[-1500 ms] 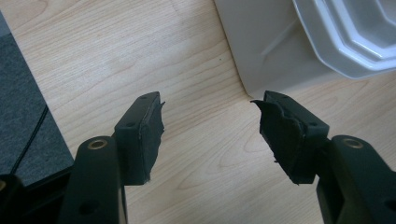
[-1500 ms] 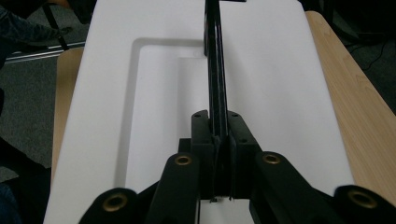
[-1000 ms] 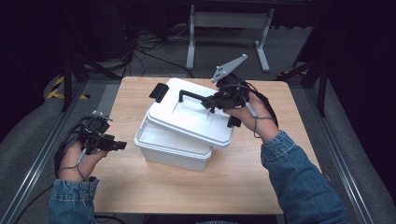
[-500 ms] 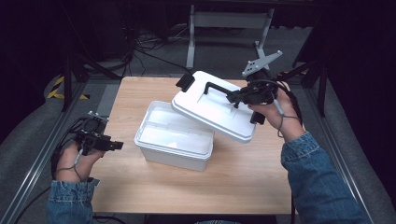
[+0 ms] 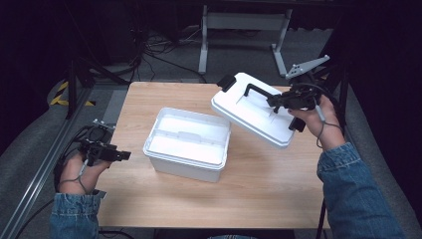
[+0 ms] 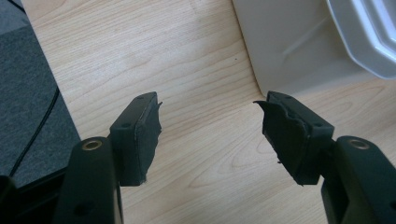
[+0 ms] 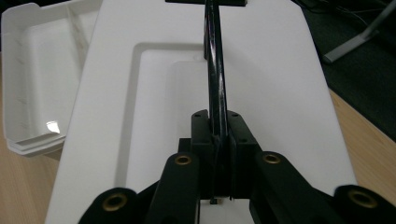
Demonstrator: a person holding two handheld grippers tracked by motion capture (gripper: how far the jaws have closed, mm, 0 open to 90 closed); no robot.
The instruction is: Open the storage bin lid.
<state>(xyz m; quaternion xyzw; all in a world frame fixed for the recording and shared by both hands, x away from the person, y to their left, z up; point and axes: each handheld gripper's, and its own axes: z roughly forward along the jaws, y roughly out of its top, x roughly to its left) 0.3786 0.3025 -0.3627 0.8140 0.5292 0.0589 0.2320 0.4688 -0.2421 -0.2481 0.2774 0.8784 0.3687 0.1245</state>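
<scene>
My right gripper (image 7: 217, 140) is clenched on the black handle (image 7: 214, 70) of the white lid (image 5: 254, 108), held tilted in the air right of the open white box (image 5: 188, 143). My left gripper (image 6: 210, 123) hangs with jaws spread over the wooden table (image 5: 268, 184), near the box's left side.

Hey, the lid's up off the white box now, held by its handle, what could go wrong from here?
1. The right tongs pinch only the thin black handle near one end, so the tilted lid could swing or slip.
2. The lid's low edge hangs close to the open box; lowering it here might clip the rim.
3. The left tongs are open beside the box, not steadying it, so a bump might shift it.
</scene>
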